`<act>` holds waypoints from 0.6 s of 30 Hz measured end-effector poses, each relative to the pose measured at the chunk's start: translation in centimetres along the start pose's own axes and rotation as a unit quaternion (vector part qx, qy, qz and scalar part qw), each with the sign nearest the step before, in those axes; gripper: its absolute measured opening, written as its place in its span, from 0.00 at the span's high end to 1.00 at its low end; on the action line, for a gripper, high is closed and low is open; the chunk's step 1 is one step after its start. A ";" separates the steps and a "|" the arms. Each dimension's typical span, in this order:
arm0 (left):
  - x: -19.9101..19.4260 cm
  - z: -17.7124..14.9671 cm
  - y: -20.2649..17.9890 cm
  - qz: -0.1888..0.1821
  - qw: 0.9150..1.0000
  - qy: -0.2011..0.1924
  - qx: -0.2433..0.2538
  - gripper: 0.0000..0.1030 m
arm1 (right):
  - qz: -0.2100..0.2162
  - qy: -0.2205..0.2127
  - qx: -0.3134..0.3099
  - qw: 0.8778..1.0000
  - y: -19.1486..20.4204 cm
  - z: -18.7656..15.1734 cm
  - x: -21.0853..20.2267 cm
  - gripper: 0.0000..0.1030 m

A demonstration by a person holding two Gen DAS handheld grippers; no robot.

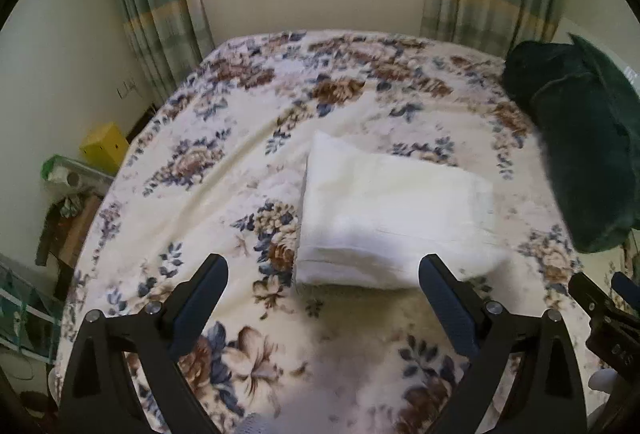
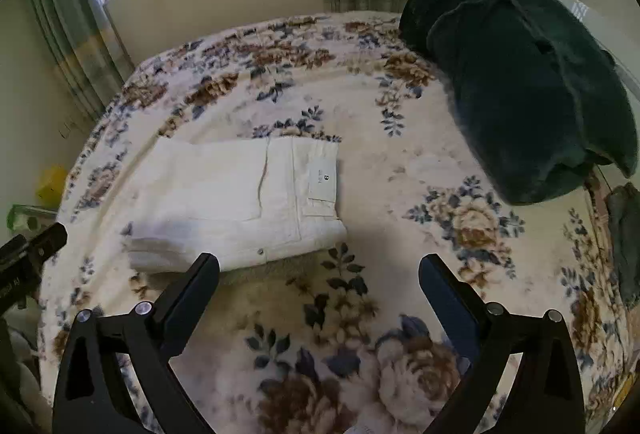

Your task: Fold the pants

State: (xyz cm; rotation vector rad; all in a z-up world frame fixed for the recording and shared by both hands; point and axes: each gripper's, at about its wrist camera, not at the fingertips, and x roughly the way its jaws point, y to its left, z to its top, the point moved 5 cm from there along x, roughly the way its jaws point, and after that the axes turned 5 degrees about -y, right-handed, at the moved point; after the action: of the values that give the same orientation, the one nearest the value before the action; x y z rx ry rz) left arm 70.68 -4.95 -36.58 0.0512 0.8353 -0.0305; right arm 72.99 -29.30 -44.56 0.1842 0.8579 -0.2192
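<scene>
One letter is all we can read: a "B" on the waistband label (image 2: 323, 179) of the white pants (image 2: 236, 201), with smaller print beside it too faint to make out. We see the pants folded into a compact rectangle on the floral blanket (image 2: 400, 169), waistband toward 3 o'clock in the right wrist view, a metal button (image 2: 261, 252) near their front edge. Our left gripper (image 1: 323, 276) is spread wide and holds nothing, hovering just short of the folded stack (image 1: 384, 209). Our right gripper (image 2: 319, 274) is likewise wide and empty, its left finger (image 2: 196, 294) overlapping the pants' near edge in view; whether it touches we cannot tell. At 2 o'clock a dark green quilt (image 2: 520, 85) lies bundled on the bed. The left wrist view is blurred. At 9 o'clock there, a yellow box (image 1: 105, 146) stands beside the bed, its markings illegible.
</scene>
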 end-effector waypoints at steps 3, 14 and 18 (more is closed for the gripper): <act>-4.3 0.3 -0.6 -0.001 1.000 -0.018 0.002 0.05 | 0.004 -0.023 -0.007 1.000 -0.5 0.5 -5.9 0.01; -22.3 -0.2 -1.6 0.000 0.997 -0.078 -0.014 0.05 | 0.036 -0.099 -0.043 0.994 -1.9 0.0 -27.8 0.01; -28.5 -1.5 -1.8 0.001 0.995 -0.095 -0.015 0.05 | 0.051 -0.126 -0.050 0.989 -2.9 -1.0 -35.5 0.01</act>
State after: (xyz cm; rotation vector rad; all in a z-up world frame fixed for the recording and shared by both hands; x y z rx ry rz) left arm 50.41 -6.47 -16.51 0.0214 0.6454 -0.0204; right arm 48.98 -27.73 -18.27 0.1034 0.6052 -0.1004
